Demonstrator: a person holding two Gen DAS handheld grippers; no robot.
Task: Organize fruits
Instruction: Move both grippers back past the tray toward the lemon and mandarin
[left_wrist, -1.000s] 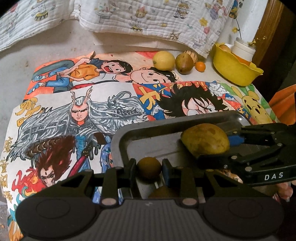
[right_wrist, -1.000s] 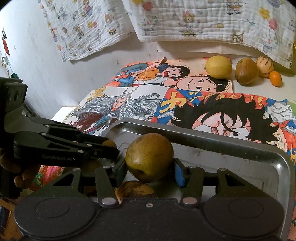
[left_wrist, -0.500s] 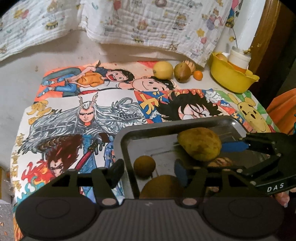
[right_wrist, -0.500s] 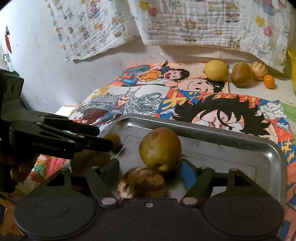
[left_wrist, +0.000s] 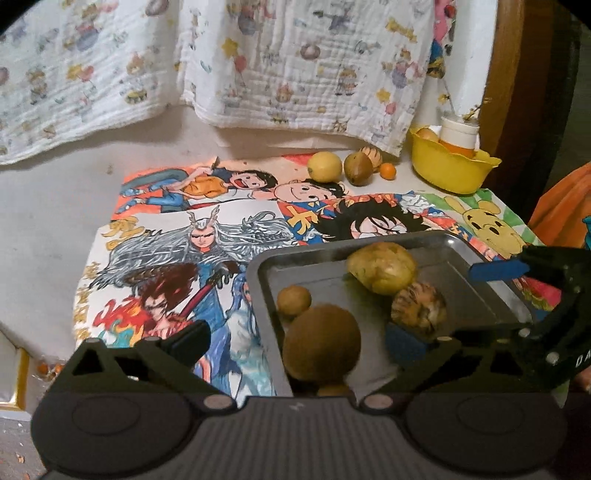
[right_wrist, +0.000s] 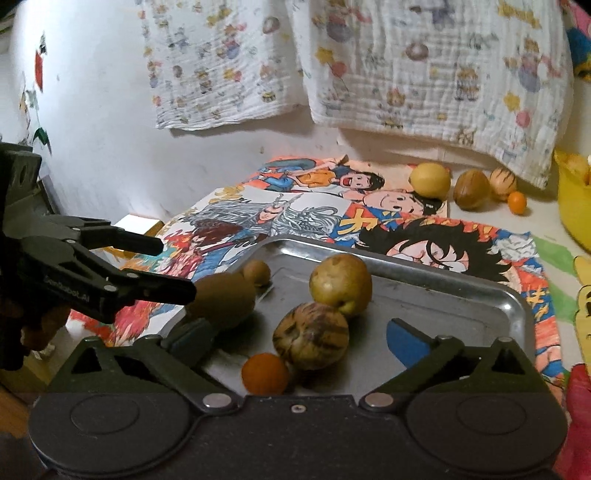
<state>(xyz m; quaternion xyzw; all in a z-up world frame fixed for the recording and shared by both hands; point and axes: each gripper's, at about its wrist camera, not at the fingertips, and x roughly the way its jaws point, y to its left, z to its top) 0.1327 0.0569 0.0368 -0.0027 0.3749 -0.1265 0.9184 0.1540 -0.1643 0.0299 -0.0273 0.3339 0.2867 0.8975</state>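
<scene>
A metal tray (right_wrist: 517, 306) lies on the cartoon mat and holds a yellow-green pear (right_wrist: 340, 284), a striped round fruit (right_wrist: 311, 336), a brown kiwi (right_wrist: 225, 300), a small brown fruit (right_wrist: 256, 272) and a small orange (right_wrist: 265, 373). The tray (left_wrist: 258, 273), pear (left_wrist: 382, 266), kiwi (left_wrist: 320, 343), small brown fruit (left_wrist: 293, 300) and striped fruit (left_wrist: 419, 308) also show in the left wrist view. My left gripper (left_wrist: 295, 341) is open and empty over the tray's near left corner. My right gripper (right_wrist: 299, 338) is open and empty over the tray's front.
At the back of the mat lie a lemon (right_wrist: 429, 181), a brown fruit (right_wrist: 471, 189), a striped fruit (right_wrist: 503, 179) and a small orange (right_wrist: 516, 202). A yellow bowl (left_wrist: 452, 166) with a white cup stands at the back right. Printed cloths hang on the wall.
My right gripper opened and let the pear go onto the tray. My left gripper released the small brown fruit. Both grippers pulled back and up.
</scene>
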